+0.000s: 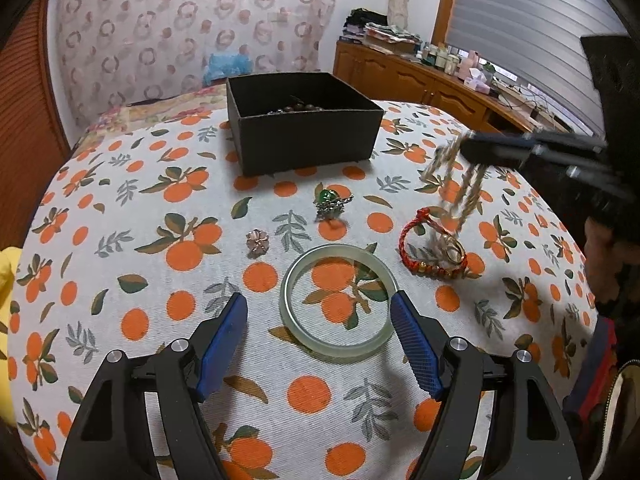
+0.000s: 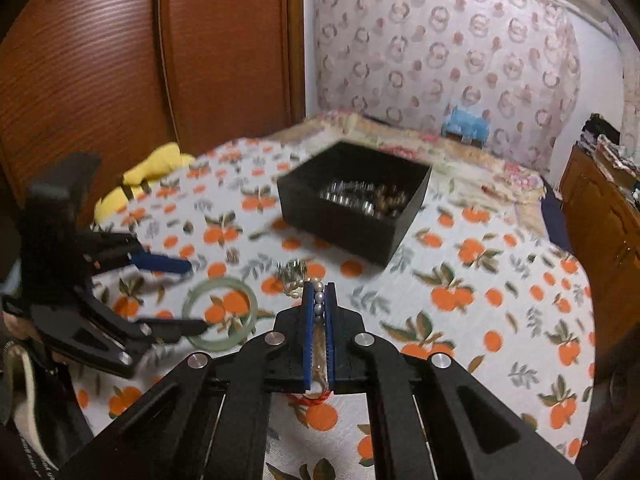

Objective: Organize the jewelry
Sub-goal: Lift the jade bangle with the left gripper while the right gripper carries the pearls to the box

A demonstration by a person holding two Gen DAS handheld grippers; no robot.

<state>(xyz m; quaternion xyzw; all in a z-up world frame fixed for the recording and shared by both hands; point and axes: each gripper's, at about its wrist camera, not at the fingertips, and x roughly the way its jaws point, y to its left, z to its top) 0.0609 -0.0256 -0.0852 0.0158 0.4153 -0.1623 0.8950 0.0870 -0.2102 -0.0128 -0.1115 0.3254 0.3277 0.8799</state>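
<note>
No text, label, brand name or number can be read in either view. The small bottles [image 1: 440, 58] on the far wooden cabinet [image 1: 404, 76] are too small and blurred for any print to show. At the near left edge of the right wrist view, a dark strap [image 2: 30, 454] bears pale marks too smeared to make out.
</note>
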